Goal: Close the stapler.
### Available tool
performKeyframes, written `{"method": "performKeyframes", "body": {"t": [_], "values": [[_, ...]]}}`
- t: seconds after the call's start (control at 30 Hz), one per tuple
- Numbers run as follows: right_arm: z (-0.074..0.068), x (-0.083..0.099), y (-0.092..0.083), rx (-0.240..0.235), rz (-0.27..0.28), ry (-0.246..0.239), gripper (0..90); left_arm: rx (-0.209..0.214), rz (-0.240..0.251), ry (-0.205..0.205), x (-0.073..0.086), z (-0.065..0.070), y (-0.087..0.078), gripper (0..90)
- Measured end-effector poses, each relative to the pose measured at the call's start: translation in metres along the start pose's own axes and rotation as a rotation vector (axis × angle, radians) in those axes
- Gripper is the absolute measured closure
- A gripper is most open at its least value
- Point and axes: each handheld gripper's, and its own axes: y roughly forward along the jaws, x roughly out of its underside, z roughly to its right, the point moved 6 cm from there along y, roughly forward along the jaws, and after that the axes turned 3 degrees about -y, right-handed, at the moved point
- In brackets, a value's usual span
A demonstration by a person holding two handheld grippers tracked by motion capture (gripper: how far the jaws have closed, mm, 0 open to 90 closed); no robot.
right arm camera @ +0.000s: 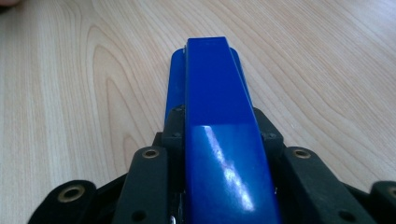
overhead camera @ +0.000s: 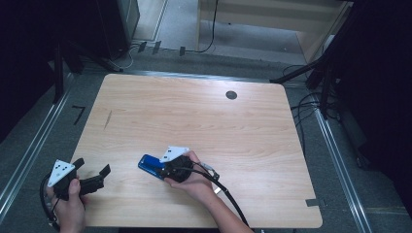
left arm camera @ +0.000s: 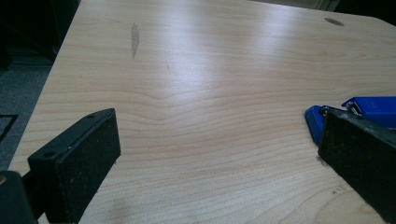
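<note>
Evidently the right gripper (overhead camera: 163, 168) is clamped on the blue stapler (right arm camera: 219, 126), its jaws pressed against both sides of the body near the rear so the nose stays free. That stapler lies flat on the wooden table (overhead camera: 204, 121) near the front edge. Off to the side, the left gripper (overhead camera: 92, 174) waits spread wide and empty.

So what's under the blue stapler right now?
The blue stapler lies directly on the bare wooden table, with the right gripper closed on its sides. Whatever sits beneath its base is covered; only wood shows around it.
</note>
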Motion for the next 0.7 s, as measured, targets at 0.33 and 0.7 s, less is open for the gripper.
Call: {"method": "performKeyframes", "body": {"t": [0.33, 0.7], "values": [[0.002, 0.007, -0.009, 0.051, 0.004, 0.009, 67.0, 0.001, 0.000, 0.003, 0.000, 0.000, 0.000, 0.0], [0.017, 0.030, -0.035, 0.074, 0.007, 0.021, 67.0, -0.005, -0.003, 0.009, 0.000, 0.001, 0.000, 0.0]]}}
